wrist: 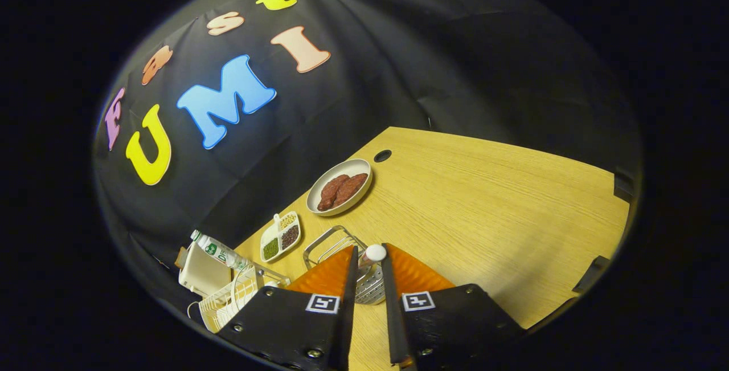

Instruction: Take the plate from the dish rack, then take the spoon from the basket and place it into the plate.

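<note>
Spoon (pixel 371 258) sits pinched between our claw (pixel 369 265) fingers, its pale handle end poking up just past the tips, so we judge the claw clenched on it, held above the wire basket (pixel 333 244). Plate (pixel 340 186) lies beyond the basket toward the far edge of the surface (pixel 484 206), already carrying brown food. Dish rack (pixel 230 297) stands at the near left. Next we carry the spoon over to the plate and release.
</note>
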`<state>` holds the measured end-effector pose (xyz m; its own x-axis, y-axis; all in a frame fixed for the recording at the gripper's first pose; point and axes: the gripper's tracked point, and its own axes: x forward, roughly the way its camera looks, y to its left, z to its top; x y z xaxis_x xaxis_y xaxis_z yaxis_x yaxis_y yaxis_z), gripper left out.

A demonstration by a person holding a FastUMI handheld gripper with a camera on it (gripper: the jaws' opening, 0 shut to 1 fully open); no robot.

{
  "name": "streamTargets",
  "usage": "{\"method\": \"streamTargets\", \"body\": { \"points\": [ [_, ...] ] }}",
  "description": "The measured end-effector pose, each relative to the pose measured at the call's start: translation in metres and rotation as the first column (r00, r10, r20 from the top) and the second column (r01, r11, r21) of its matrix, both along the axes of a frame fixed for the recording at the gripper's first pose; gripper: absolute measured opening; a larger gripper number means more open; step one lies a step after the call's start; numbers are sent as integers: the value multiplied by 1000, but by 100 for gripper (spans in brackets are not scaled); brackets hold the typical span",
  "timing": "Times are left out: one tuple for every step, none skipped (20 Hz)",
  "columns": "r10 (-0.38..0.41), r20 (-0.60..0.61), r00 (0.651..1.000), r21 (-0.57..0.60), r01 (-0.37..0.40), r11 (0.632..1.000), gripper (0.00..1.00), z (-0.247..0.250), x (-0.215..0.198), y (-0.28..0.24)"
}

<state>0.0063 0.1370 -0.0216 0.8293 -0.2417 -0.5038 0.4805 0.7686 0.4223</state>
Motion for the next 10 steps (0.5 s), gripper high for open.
{"method": "streamTargets", "body": {
  "points": [
    [10,15,1000,10,-10,1000,26,6,0,1],
    [5,7,1000,-1,-5,1000,20,0,3,-1],
    [22,28,999,8,-23,1000,20,5,5,4],
    [27,47,998,4,-28,1000,18,12,9,6],
    [29,31,999,-17,-29,999,13,12,9,4],
    [38,32,999,-27,-37,999,13,13,12,7],
    [50,29,998,-38,-49,998,13,16,14,9],
    [59,18,998,-56,-58,997,13,18,15,11],
    [69,12,998,-74,-68,995,13,21,17,12],
    [80,10,997,-88,-79,993,13,26,18,13]
  ]
}}
